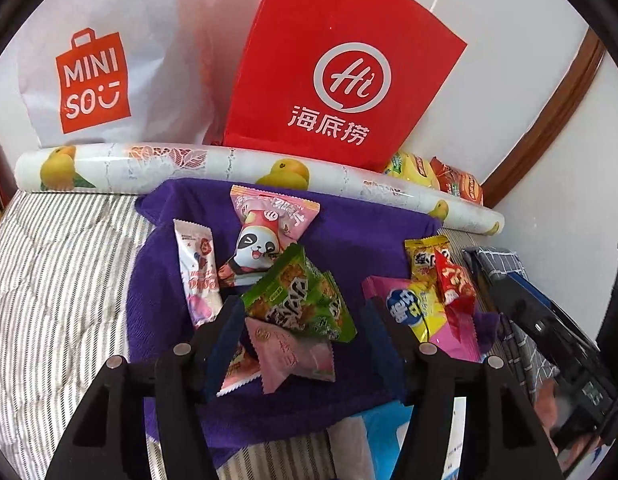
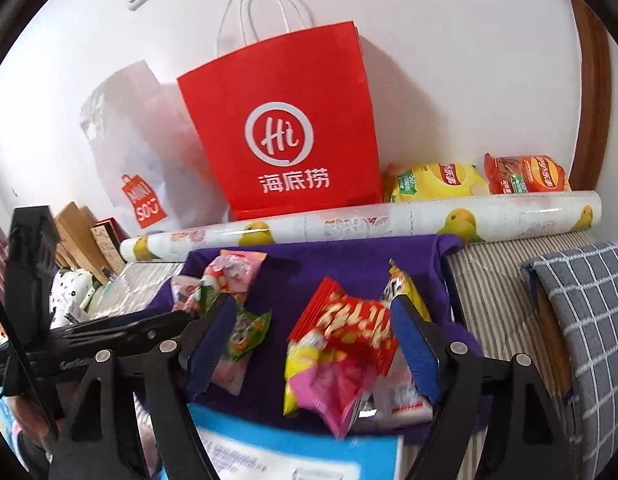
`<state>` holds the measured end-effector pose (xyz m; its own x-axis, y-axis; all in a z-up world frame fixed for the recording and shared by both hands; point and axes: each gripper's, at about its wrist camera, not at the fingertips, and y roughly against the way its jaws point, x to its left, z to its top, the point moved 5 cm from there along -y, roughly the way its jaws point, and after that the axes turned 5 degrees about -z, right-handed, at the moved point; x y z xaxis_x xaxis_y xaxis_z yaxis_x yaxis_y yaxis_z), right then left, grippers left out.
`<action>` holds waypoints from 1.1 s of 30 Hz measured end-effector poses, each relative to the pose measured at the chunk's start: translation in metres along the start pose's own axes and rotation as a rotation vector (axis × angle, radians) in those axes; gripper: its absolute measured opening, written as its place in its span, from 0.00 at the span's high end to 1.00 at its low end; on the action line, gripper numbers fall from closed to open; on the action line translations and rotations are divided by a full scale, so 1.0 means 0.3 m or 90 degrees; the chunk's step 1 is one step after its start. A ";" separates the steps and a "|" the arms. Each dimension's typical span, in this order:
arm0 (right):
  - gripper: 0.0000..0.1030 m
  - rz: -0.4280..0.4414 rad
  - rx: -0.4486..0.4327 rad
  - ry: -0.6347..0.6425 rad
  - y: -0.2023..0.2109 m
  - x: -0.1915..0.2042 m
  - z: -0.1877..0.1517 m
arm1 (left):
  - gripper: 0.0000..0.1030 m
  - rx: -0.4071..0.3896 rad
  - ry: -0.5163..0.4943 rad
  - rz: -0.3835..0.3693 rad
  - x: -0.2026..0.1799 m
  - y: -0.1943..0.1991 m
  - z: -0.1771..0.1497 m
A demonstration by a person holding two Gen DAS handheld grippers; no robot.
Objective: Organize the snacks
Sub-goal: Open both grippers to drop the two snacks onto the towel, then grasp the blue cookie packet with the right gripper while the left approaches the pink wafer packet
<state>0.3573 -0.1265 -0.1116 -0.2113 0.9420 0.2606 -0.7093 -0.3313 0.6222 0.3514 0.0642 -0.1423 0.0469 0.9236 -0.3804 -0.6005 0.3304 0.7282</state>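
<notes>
A purple cloth [image 1: 349, 224] lies on the striped bedding with snack packets in two heaps. In the left wrist view, my left gripper [image 1: 301, 316] stands open over the left heap. A green packet [image 1: 297, 296] and a pink packet [image 1: 293, 356] lie between its fingers, untouched by the pads. A panda packet [image 1: 261, 236] and a long white-pink packet [image 1: 197, 272] lie beyond. In the right wrist view, my right gripper [image 2: 313, 320] is open above the right heap. A red packet [image 2: 349, 320] rests loose on a yellow-pink packet [image 2: 329, 384] between its fingers.
A red paper bag [image 2: 285, 128] and a white shop bag [image 1: 93, 80] lean on the wall behind a fruit-printed roll [image 1: 189, 164]. Chip bags [image 2: 437, 180] sit at the back right. A grey checked pillow [image 2: 589, 320] lies right; a blue-white box [image 2: 289, 448] lies near the front.
</notes>
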 end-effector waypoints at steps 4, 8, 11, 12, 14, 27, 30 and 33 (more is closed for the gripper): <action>0.24 0.000 -0.006 0.024 0.086 0.048 -0.035 | 0.41 -0.001 -0.004 0.009 0.002 0.045 -0.027; 0.24 -0.031 -0.002 0.050 0.159 0.101 -0.087 | 0.41 0.005 0.000 0.030 0.024 0.103 -0.068; 0.27 -0.026 0.012 0.055 0.206 0.145 -0.139 | 0.41 -0.003 0.010 0.035 0.044 0.170 -0.096; 0.31 -0.021 0.016 0.056 0.221 0.160 -0.158 | 0.41 -0.008 0.011 0.044 0.052 0.197 -0.107; 0.33 -0.012 0.032 0.055 0.248 0.195 -0.199 | 0.41 -0.008 0.015 0.069 0.073 0.236 -0.129; 0.43 0.018 0.108 0.005 0.288 0.328 -0.457 | 0.41 0.019 0.032 0.084 0.198 0.318 -0.315; 0.43 0.016 0.131 0.009 0.252 0.349 -0.505 | 0.41 0.023 0.042 0.085 0.229 0.312 -0.338; 0.43 0.009 0.145 0.016 0.207 0.362 -0.537 | 0.41 0.031 0.049 0.084 0.258 0.300 -0.364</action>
<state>0.1819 -0.0361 -0.1637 -0.2387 0.9372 0.2543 -0.5370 -0.3456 0.7695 0.2138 0.1443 -0.1684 -0.0929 0.9426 -0.3207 -0.5575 0.2176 0.8011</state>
